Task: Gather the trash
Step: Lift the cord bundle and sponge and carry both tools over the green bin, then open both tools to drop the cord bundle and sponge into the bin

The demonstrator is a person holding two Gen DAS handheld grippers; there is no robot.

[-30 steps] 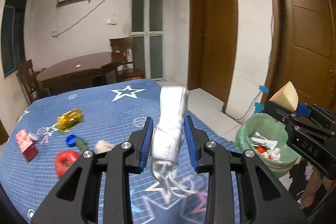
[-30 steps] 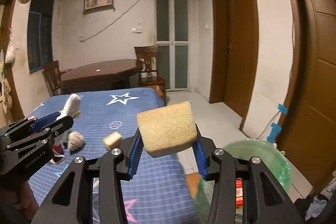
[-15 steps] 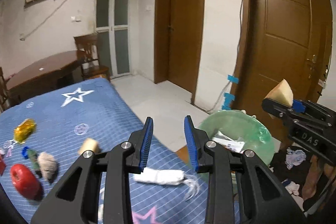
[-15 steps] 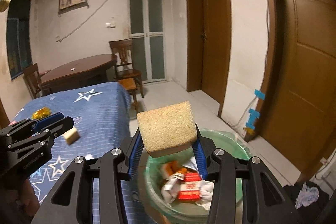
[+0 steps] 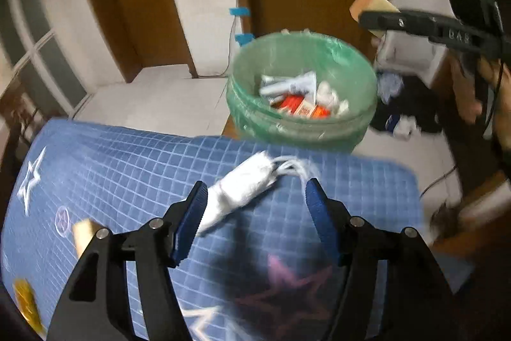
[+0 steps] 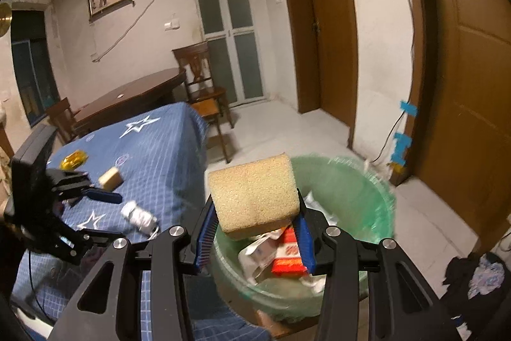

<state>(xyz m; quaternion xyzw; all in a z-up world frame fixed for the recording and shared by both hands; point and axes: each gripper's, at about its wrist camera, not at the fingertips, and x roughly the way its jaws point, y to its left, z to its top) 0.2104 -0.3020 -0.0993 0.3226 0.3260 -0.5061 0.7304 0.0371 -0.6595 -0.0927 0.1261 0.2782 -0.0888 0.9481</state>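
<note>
A white rolled wad with loose strings (image 5: 246, 187) lies on the blue bedspread (image 5: 127, 168) near its edge. My left gripper (image 5: 255, 187) points down at it with jaws opening; the wad lies between the fingers, which do not press on it. Just past the bed edge stands a green-lined trash bin (image 5: 242, 104) holding red and white packaging. My right gripper (image 6: 255, 210) is shut on a yellow sponge (image 6: 252, 194) and hovers over the near rim of the bin (image 6: 377, 190). The right wrist view also shows the wad (image 6: 137, 214) on the bed.
A small tan piece (image 6: 110, 178) and a gold wrapper (image 6: 74, 158) lie farther back on the bed. A wooden chair (image 6: 204, 98) and a dark table (image 6: 127, 98) stand behind it. Clothes (image 5: 402, 107) lie on the floor beside the bin, near wooden doors.
The white wad left my left gripper and landed on the bed. That gripper has tilted down over it and its jaws have widened. My right gripper carried the sponge over the bin.
</note>
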